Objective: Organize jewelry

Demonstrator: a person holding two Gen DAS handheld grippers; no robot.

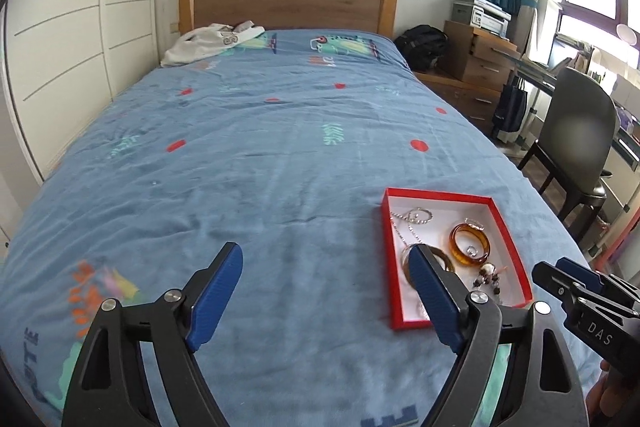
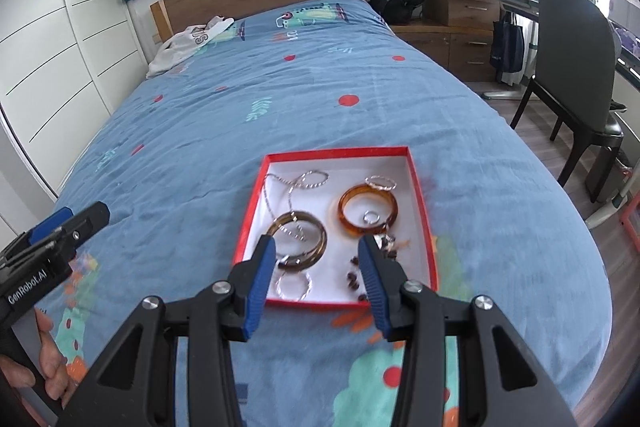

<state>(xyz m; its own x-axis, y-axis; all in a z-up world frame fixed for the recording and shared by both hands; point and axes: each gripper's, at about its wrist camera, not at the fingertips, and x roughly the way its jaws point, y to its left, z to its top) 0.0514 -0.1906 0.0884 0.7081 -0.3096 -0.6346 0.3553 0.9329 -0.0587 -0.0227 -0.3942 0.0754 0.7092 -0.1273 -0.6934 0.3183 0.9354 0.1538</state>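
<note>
Jewelry lies in a red box on the blue bed cover. Nearest, the right gripper hovers over the box's near end, its fingers partly spread and empty. The left gripper hangs beside the box, fingers spread wide, holding nothing. Farther in sit a brown bangle, an amber bangle and a silver chain.

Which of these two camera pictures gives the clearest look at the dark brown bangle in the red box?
The right wrist view: the dark brown bangle lies nearly whole between the right gripper fingers. In the left wrist view, a left gripper finger covers much of the bangle.
</note>
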